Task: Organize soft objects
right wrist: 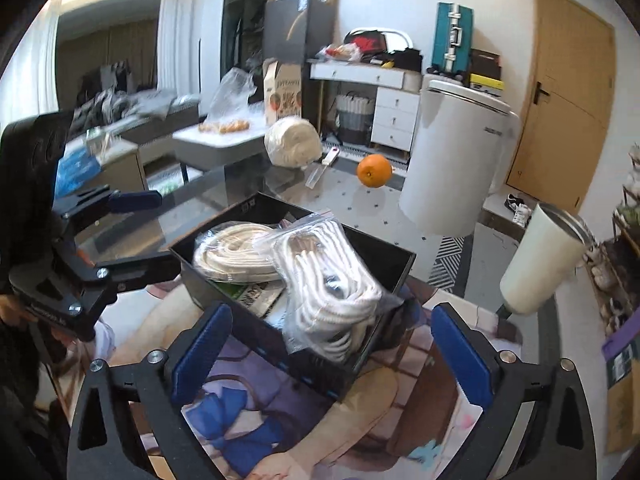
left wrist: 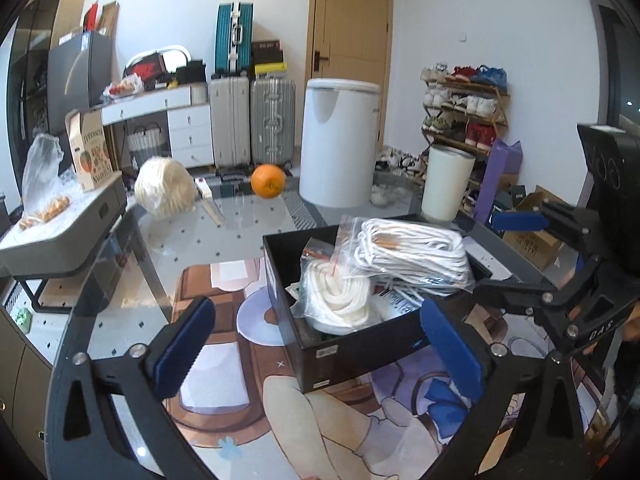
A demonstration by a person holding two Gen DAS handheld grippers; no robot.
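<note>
A black box (left wrist: 340,360) (right wrist: 312,372) stands on the glass table. It holds two clear bags of coiled white rope: one (left wrist: 412,252) (right wrist: 332,280) leans over the rim, the other (left wrist: 340,296) (right wrist: 236,252) lies flat. A loose ball of cream rope (left wrist: 164,188) (right wrist: 294,142) lies at the table's far side. My left gripper (left wrist: 320,352) is open and empty, just before the box. My right gripper (right wrist: 332,348) is open and empty, at the box's near corner; it also shows in the left wrist view (left wrist: 516,252).
An orange (left wrist: 268,181) (right wrist: 374,171) and a white-handled tool (left wrist: 210,200) (right wrist: 320,168) lie on the glass table (left wrist: 224,240). A white tumbler (left wrist: 448,182) (right wrist: 540,260) stands by the table's right edge. A white appliance (left wrist: 340,140), suitcases and a shoe rack stand behind.
</note>
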